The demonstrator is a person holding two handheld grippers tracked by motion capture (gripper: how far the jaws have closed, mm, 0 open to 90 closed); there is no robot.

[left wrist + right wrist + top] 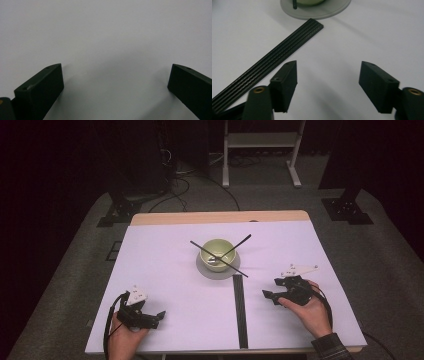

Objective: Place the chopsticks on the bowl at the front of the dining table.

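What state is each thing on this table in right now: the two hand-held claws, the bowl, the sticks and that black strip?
Left gripper: fingers wide open, holding nothing, low over the bare table.
Right gripper: fingers open, holding nothing.
Bowl: upright on a grey plate.
Chopsticks: two, crossed over the bowl's rim.
Black strip: lying flat, untouched, one end just short of the plate.

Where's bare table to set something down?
Free: the wide left stretch between the left tongs and the plate; the far right corner beyond the right tongs. Crowded: centre, where chopsticks cross the bowl, with the black strip running down.
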